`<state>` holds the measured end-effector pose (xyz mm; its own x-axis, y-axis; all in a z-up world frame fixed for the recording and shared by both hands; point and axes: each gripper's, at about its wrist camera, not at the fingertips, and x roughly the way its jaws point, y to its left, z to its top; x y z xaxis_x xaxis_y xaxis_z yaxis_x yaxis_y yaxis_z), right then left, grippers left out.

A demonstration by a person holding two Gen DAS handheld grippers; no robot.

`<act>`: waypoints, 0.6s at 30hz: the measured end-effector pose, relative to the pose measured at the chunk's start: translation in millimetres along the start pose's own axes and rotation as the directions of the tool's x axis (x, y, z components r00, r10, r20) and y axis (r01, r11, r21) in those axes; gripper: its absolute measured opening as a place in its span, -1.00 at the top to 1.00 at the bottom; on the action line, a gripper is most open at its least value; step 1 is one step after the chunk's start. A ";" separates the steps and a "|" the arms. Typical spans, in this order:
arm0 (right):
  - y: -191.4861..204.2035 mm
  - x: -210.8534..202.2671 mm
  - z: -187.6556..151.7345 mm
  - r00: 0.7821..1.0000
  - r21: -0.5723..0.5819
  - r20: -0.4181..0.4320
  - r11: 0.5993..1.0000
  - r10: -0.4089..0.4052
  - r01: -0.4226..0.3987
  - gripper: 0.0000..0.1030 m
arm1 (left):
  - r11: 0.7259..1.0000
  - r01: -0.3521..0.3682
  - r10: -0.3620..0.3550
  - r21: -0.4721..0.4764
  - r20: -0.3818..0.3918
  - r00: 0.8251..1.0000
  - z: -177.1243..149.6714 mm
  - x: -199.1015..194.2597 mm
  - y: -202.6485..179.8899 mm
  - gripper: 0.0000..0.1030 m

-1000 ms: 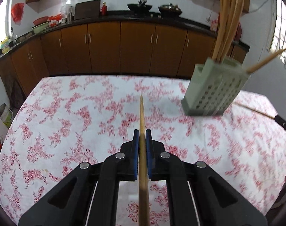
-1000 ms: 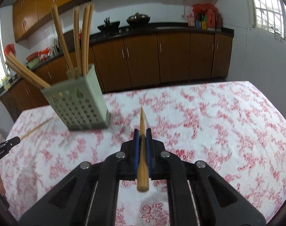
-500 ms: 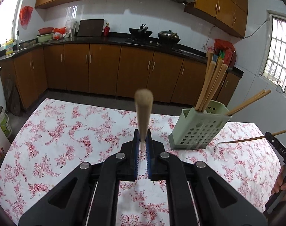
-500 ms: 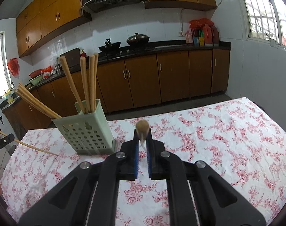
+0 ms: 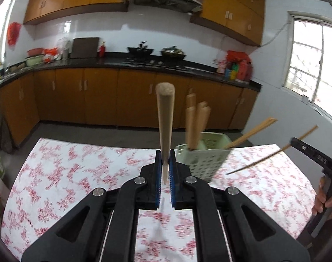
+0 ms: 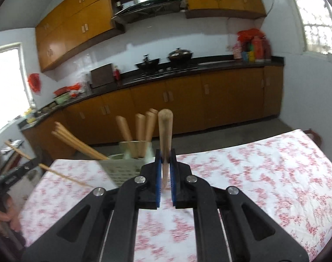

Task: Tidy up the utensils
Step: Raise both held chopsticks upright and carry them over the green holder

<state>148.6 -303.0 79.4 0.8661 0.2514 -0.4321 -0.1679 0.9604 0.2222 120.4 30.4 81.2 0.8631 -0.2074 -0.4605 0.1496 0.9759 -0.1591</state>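
Both clamped tight, left gripper (image 5: 165, 166) and right gripper (image 6: 166, 163) each pinching a wooden chopstick (image 5: 164, 120) (image 6: 165, 135) pointing up, above the floral tablecloth (image 5: 78, 174) right near the green perforated utensil holder (image 5: 207, 161).

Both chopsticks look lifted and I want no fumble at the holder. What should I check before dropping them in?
1. Left gripper shut on its chopstick: ok.
2. Right gripper shut on its chopstick: ok.
3. Both chopsticks clear of the tablecloth: ok.
4. Green holder upright on the table: ok.
5. Free room in the holder among the chopsticks already inside: cannot tell.
6. Thin tips pointing down for insertion: not ok, both sticks stand with the thick end up and away.
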 end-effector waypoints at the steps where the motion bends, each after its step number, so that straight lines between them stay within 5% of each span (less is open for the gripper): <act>1: 5.0 -4.3 5.1 1.000 -0.012 -0.006 1.000 0.023 -0.023 0.84 | 1.000 0.014 -0.014 0.010 0.000 1.000 2.8 -2.7 -4.2 0.87; 9: 33.5 -33.7 37.6 0.988 -0.055 0.039 0.987 0.151 -0.149 0.84 | 0.993 0.103 -0.106 0.056 0.055 0.993 28.5 -23.5 -35.9 0.87; 15: 47.1 -29.6 63.0 0.984 -0.069 0.120 0.990 0.128 -0.121 0.84 | 0.995 0.080 -0.090 0.065 0.174 0.981 58.9 -20.5 -50.1 0.87; 18: 52.6 -13.6 68.6 0.988 -0.087 0.123 0.993 0.093 -0.082 0.84 | 0.995 0.072 -0.081 0.062 0.174 0.981 67.3 -5.7 -54.0 0.87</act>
<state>160.3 -264.1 157.0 0.8981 0.3227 -0.2987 -0.2788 0.9432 0.1806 139.9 -16.6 151.2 0.9187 -0.2712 -0.2873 0.2408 0.9609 -0.1368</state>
